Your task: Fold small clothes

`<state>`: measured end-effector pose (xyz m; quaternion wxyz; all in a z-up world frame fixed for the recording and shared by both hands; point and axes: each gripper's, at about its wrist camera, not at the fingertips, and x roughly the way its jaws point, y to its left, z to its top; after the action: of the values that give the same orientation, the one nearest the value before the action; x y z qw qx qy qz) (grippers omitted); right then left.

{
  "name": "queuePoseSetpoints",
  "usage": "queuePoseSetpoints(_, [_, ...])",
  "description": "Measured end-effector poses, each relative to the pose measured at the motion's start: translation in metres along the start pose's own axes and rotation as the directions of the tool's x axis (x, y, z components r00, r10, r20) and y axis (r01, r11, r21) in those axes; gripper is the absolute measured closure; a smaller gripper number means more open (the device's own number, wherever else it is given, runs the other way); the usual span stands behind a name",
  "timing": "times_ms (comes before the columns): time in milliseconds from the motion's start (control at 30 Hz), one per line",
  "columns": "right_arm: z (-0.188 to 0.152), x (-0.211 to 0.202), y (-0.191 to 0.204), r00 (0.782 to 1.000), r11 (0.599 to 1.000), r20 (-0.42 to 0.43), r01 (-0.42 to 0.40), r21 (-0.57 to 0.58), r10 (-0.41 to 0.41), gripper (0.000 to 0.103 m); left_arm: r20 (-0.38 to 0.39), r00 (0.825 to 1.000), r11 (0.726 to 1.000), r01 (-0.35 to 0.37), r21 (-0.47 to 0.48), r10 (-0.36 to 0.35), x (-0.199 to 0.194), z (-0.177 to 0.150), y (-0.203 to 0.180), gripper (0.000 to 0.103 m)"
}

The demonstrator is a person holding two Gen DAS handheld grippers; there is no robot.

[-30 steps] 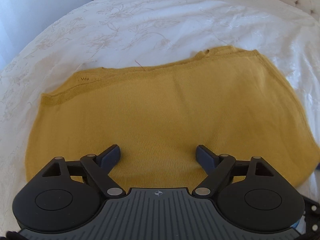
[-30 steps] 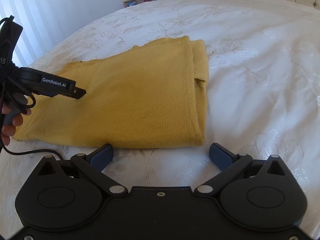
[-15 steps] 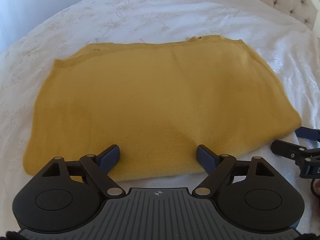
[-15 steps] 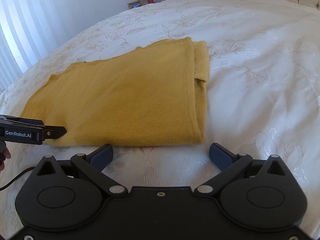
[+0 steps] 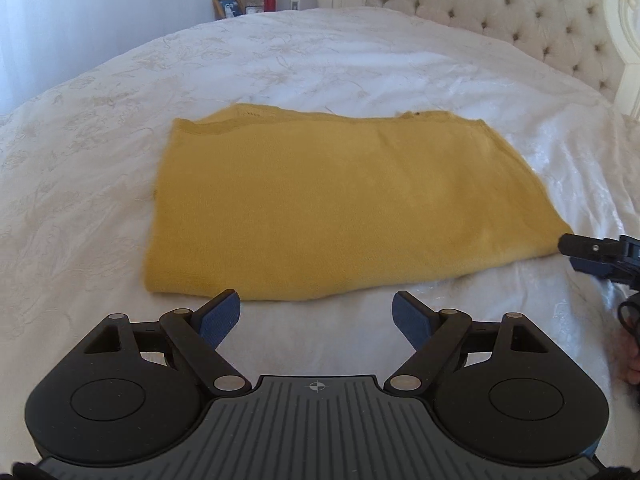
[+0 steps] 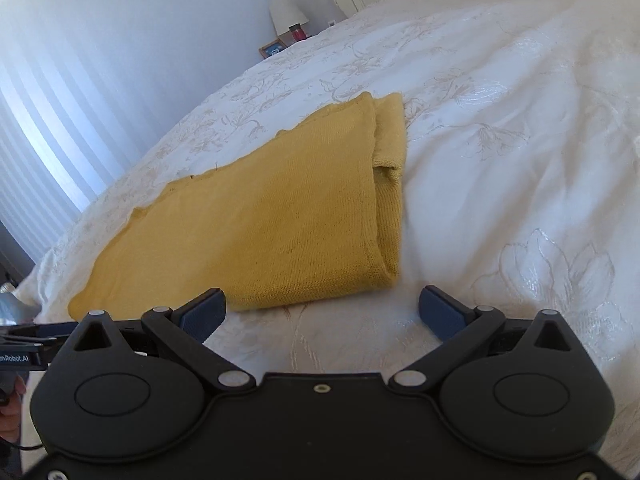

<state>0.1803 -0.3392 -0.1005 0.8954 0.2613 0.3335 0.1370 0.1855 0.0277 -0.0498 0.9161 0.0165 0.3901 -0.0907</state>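
A folded mustard-yellow knit garment [image 5: 340, 208] is shown lying flat on a white embroidered bedspread [image 5: 280, 64]. The left gripper [image 5: 316, 314] is held just short of the garment's near edge, jaws spread wide with nothing between them; the right gripper [image 6: 322, 310] is likewise spread and empty at the garment's near corner. In the right wrist view, the left tool is cut off at the frame edge, and only "Robot.AI" can be read on it. Bedside objects near the tufted headboard [image 5: 520, 12] are too small to identify.
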Motion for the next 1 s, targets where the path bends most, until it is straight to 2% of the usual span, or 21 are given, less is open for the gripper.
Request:
queuePoseSetpoints(67, [0.008,-0.007,-0.012,1.000,0.995,-0.008,-0.028,0.098,0.029,0.002,0.027,0.999,0.999,-0.027,-0.036,0.028,-0.008,0.005,0.017,0.020])
queuePoseSetpoints(167, [0.025,-0.007,-0.022,0.998,0.983,-0.050,-0.019,0.180,0.029,0.008,0.019,0.998,0.995,-0.057,-0.082,0.059,-0.009,0.016,0.042,0.020])
queuePoseSetpoints(333, [0.065,0.012,-0.020,0.996,0.993,-0.079,0.059,0.104,-0.051,0.008,0.027,0.993,0.983,-0.110,-0.147,0.116,-0.003,0.025,0.077,0.020])
queuePoseSetpoints(467, [0.091,0.045,-0.021,0.990,0.995,-0.134,0.050,0.084,-0.039,0.015,0.018,0.992,0.983,-0.125,-0.133,0.128,0.005,0.030,0.095,0.020])
queuePoseSetpoints(700, [0.108,0.091,-0.017,0.983,0.997,-0.176,0.068,0.034,-0.061,0.016,0.038,0.991,0.981,-0.122,-0.150,0.129,0.019,0.042,0.129,0.020])
queuePoseSetpoints(733, [0.110,0.095,-0.015,0.982,0.997,-0.179,0.072,0.029,-0.066,0.019,0.041,0.991,0.981,-0.118,-0.152,0.125,0.023,0.045,0.133,0.020])
queuePoseSetpoints(867, [0.112,0.102,-0.010,0.977,0.995,-0.187,0.103,-0.006,-0.102,0.045,0.065,0.990,0.984,-0.111,-0.141,0.121,0.034,0.054,0.140,0.020])
queuePoseSetpoints(900, [0.113,0.102,-0.009,0.976,0.995,-0.191,0.104,-0.009,-0.103,0.048,0.071,0.990,0.984,-0.112,-0.139,0.123,0.036,0.055,0.142,0.020])
queuePoseSetpoints(967, [0.113,0.103,-0.008,0.976,0.995,-0.193,0.102,-0.003,-0.100,0.070,0.076,0.990,0.985,-0.106,-0.138,0.117,0.041,0.055,0.144,0.020])
queuePoseSetpoints(1000, [0.113,0.103,-0.007,0.977,0.995,-0.192,0.095,0.011,-0.091,0.074,0.077,0.991,0.985,-0.098,-0.140,0.110,0.042,0.054,0.145,0.020])
